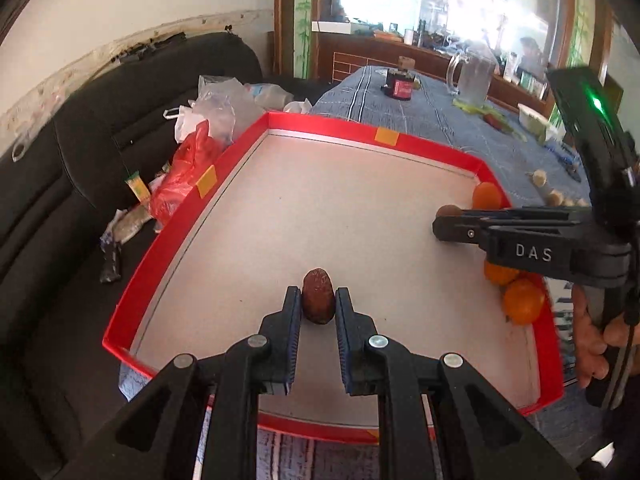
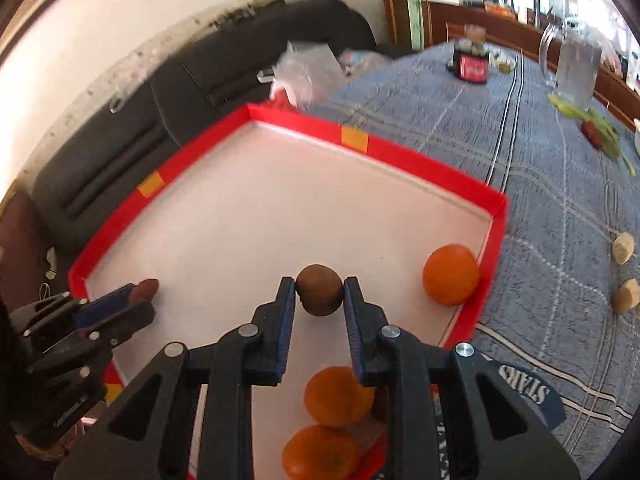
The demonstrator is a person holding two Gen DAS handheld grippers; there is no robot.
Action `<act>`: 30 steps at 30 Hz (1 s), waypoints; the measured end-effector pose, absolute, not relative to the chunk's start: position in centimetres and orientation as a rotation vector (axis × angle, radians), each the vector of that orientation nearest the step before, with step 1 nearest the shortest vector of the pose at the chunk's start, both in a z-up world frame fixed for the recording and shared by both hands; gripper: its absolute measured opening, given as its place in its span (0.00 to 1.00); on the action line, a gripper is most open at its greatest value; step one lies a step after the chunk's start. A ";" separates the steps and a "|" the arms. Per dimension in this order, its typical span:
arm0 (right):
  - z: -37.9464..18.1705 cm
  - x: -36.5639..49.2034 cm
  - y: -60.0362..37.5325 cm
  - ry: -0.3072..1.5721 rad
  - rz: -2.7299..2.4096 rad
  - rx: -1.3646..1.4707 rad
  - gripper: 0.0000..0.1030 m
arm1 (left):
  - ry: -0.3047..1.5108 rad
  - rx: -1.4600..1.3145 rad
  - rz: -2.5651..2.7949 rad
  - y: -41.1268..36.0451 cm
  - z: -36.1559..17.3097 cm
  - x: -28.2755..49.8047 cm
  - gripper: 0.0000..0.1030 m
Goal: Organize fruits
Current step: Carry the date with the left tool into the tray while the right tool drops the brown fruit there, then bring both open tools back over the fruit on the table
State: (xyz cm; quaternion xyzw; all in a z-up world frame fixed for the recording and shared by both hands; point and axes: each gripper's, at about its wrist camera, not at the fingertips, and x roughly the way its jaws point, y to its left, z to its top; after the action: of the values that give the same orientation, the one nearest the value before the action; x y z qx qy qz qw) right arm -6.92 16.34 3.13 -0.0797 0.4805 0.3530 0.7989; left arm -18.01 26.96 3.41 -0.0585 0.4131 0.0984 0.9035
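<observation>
A red-walled tray [image 1: 208,196] with a pale floor lies on the table. My left gripper [image 1: 318,300] is shut on a dark red date [image 1: 318,300] over the tray's near part; it also shows in the right wrist view [image 2: 146,290]. My right gripper [image 2: 319,294] is shut on a round brown fruit [image 2: 319,294] above the tray floor; in the left wrist view the brown fruit [image 1: 448,211] sits at the tip of the right gripper [image 1: 442,226]. Three oranges lie along the tray's right side: one [image 2: 451,275] near the far corner, two [image 2: 338,396] [image 2: 320,452] under my right gripper.
The table has a blue checked cloth [image 2: 520,160]. Pale small pieces [image 2: 624,248] lie right of the tray. A glass jug [image 2: 572,64], a red box [image 2: 472,66] and green stalks [image 2: 592,120] stand farther back. A dark sofa [image 1: 80,140] with plastic bags [image 1: 200,132] is left.
</observation>
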 end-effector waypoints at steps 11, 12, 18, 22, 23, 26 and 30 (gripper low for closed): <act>4.2 -7.0 14.4 1.105 0.733 -0.098 0.42 | 0.920 -0.036 0.268 25.6 3.6 -16.3 0.47; 4.8 -7.2 13.3 1.098 0.738 -0.067 0.42 | 0.910 -0.042 0.270 25.3 4.0 -16.2 0.50; 10.3 -9.6 2.3 0.873 0.592 0.029 0.61 | 0.806 -0.072 0.232 21.6 7.2 -15.0 0.64; 11.8 -10.5 -6.3 0.787 0.426 0.124 0.68 | 0.757 -0.096 0.106 16.4 8.8 -14.1 0.74; 11.7 -10.6 -8.2 0.787 0.389 0.151 0.68 | 0.752 -0.085 0.063 14.5 9.0 -13.9 0.75; 11.2 -10.9 -13.2 0.789 0.319 0.235 0.68 | 0.762 -0.050 -0.022 10.3 9.1 -13.5 0.76; 10.4 -12.0 -18.9 0.782 0.253 0.306 0.68 | 0.807 -0.012 -0.119 4.8 8.7 -13.3 0.77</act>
State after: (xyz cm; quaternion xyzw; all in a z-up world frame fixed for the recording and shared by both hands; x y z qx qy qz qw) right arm -12.01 -18.88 10.35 0.1481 0.3787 0.1226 0.9053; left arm -13.31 4.75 8.73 -0.0059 0.3923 -0.0579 0.9180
